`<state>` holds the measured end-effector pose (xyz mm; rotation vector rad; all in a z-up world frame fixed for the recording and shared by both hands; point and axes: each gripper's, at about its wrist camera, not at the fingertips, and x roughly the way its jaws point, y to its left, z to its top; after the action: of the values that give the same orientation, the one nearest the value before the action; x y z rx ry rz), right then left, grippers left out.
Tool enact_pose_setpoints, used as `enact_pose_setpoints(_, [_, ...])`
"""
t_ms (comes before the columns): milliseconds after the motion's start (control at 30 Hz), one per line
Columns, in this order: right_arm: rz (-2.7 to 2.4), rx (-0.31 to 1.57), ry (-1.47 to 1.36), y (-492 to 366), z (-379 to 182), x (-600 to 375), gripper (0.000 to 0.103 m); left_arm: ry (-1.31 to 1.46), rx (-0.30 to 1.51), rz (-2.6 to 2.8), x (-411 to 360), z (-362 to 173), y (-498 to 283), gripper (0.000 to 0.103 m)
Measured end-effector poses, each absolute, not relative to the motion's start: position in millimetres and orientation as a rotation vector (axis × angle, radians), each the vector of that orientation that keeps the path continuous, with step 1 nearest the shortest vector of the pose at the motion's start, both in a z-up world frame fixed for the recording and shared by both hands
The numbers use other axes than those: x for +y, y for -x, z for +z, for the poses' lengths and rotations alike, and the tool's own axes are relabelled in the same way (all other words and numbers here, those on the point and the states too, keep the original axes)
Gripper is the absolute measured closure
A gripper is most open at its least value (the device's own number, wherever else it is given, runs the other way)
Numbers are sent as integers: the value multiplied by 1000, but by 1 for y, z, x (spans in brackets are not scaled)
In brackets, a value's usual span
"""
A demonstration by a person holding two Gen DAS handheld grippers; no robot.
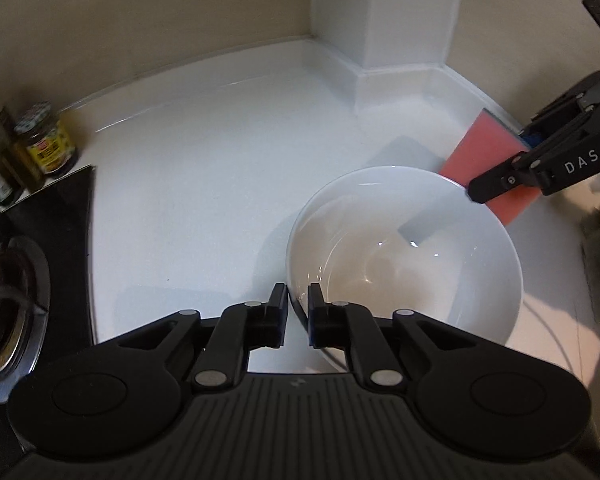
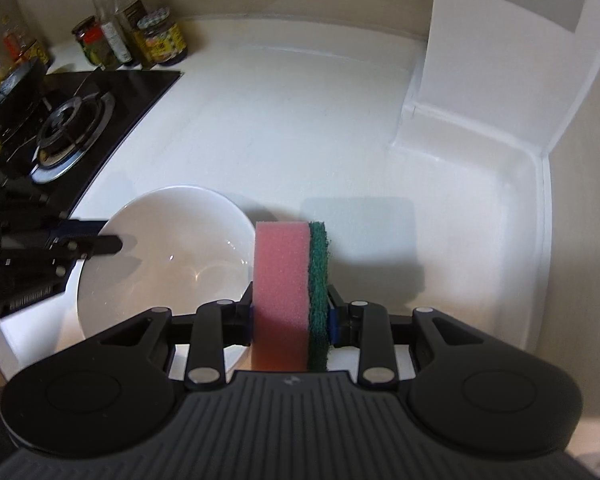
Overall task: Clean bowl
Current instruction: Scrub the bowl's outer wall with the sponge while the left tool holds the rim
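Note:
A white bowl point(image 1: 404, 256) sits on the white counter; it also shows in the right wrist view point(image 2: 168, 248). My left gripper point(image 1: 298, 300) is shut on the bowl's near rim, one finger inside and one outside. My right gripper point(image 2: 290, 312) is shut on a pink sponge with a green scouring side point(image 2: 284, 280). The sponge point(image 1: 488, 160) hangs just above the bowl's far right rim, beside the bowl's inside. The bowl looks empty and glossy.
A black gas hob point(image 2: 72, 124) lies left of the bowl. Jars and bottles point(image 2: 140, 32) stand at the back left by the wall. A white boxed column point(image 2: 480, 80) fills the back right corner. The white counter point(image 2: 280, 128) stretches behind the bowl.

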<state>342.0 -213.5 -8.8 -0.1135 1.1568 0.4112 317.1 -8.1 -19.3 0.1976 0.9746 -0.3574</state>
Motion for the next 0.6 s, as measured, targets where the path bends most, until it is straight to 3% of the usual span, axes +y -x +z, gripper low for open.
enact_pose_setpoints(367, [633,1190,536,-390,-19,-155,76,-365,957,-620,-17,-21,-346,99])
enact_pose_setpoints(600, [645,1121,418,-380,-2,-155,76,-206,960,-450,-4,-16,-323,95])
